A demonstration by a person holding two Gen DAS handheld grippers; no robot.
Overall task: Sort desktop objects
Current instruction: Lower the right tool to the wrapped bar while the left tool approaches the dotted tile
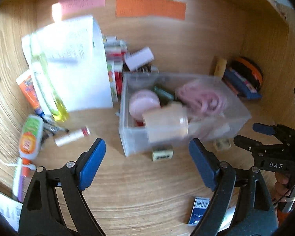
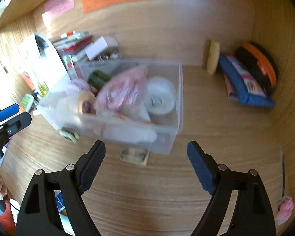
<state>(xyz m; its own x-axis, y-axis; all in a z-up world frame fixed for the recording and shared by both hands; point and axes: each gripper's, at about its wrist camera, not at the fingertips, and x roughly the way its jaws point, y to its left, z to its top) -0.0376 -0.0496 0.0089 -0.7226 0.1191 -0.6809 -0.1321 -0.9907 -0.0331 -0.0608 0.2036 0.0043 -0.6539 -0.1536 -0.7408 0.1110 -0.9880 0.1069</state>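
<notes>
A clear plastic bin [image 1: 131, 143] sits on the wooden desk, also in the right wrist view [image 2: 167, 137]. It holds a clear tape roll [image 1: 165, 123] [image 2: 82, 102], a pink coiled cable [image 1: 202, 98] [image 2: 122, 90], a pink round case [image 1: 143, 102], a dark green item [image 1: 163, 94] and a white tape roll [image 2: 160, 96]. My left gripper [image 1: 147, 155] is open and empty just in front of the bin. My right gripper [image 2: 145, 155] is open and empty in front of the bin; it also shows in the left wrist view [image 1: 251, 135].
Left of the bin stand a white paper bag [image 1: 78, 63], tubes and glue bottles [image 1: 29, 135], a lip balm [image 1: 72, 136] and red boxes [image 1: 116, 59]. A small eraser [image 1: 162, 154] lies before the bin. A blue pouch [image 2: 243, 82] and orange-black case [image 2: 259, 64] sit at the right. A barcode card [image 1: 198, 210] lies near.
</notes>
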